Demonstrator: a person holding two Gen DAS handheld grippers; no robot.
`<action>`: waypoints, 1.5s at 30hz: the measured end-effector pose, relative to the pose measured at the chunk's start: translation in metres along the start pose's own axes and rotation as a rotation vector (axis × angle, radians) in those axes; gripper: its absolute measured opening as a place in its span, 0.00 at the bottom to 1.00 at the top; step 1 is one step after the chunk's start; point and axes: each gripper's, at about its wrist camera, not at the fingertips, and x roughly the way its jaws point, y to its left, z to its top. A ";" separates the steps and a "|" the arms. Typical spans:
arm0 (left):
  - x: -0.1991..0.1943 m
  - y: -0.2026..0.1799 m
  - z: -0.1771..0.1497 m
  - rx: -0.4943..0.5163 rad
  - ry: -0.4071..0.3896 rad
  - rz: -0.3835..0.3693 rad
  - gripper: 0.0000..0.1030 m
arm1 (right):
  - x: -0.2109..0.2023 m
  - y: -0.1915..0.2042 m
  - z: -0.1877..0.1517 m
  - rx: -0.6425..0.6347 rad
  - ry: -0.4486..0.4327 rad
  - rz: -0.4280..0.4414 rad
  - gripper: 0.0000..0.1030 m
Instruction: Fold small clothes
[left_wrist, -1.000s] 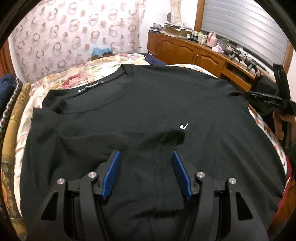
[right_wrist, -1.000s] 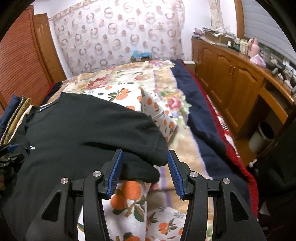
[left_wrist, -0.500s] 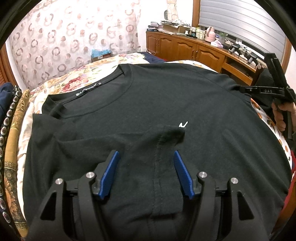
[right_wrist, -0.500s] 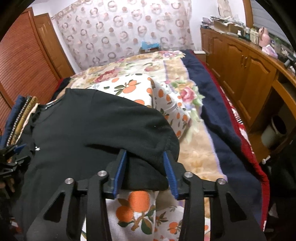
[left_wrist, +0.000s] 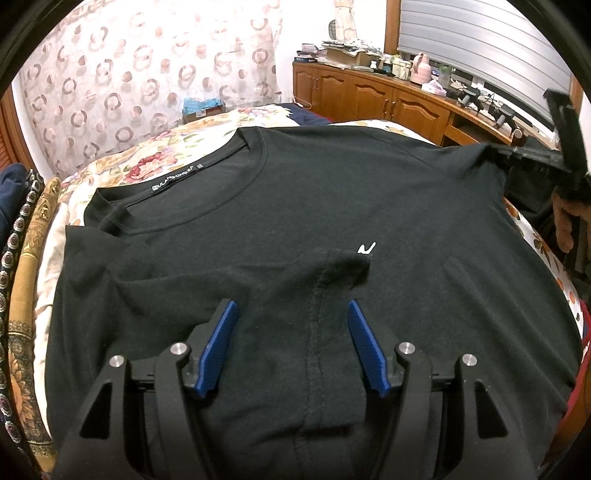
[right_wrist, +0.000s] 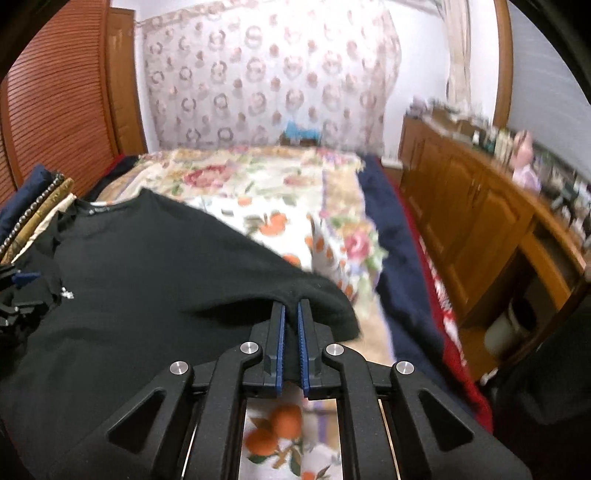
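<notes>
I see the black T-shirt (left_wrist: 295, 206) lying spread on the bed (left_wrist: 122, 170), front side up, its collar toward the far curtain (left_wrist: 147, 74) and its small white logo (left_wrist: 366, 249) near the middle of the chest. My left gripper (left_wrist: 291, 314) points down at a slant over the near part of the shirt — its blue pads (left_wrist: 218, 339) stand apart, and the folded-in sleeve (left_wrist: 332, 314) lies flat between them without being pressed. The pads do not grip anything that I can see. My right gripper (right_wrist: 290, 310) is at the other side of the shirt; its two fingers are pressed together and they pinch the edge of the other sleeve (right_wrist: 325, 302), so the cloth bunches around the tips and is raised a little above the flowered and orange-printed bedding (right_wrist: 280, 221). From the left wrist camera I can see the right gripper (left_wrist: 524, 153) at the far right edge, tilted, with the cloth of the shoulder pulled toward it, and part of the person's hand (left_wrist: 565, 225) below it holding the handle. The right wrist picture is blurred — the wooden cabinets (right_wrist: 480, 206) along the wall are not sharp.
</notes>
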 end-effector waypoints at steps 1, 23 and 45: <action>-0.001 0.001 0.000 0.001 -0.001 -0.001 0.61 | -0.004 0.005 0.004 -0.011 -0.021 0.001 0.04; -0.109 0.010 -0.005 -0.091 -0.310 -0.007 0.61 | -0.019 0.144 -0.020 -0.206 0.040 0.315 0.21; -0.124 0.018 -0.040 -0.132 -0.311 0.012 0.61 | 0.018 0.062 -0.030 0.055 0.191 0.199 0.40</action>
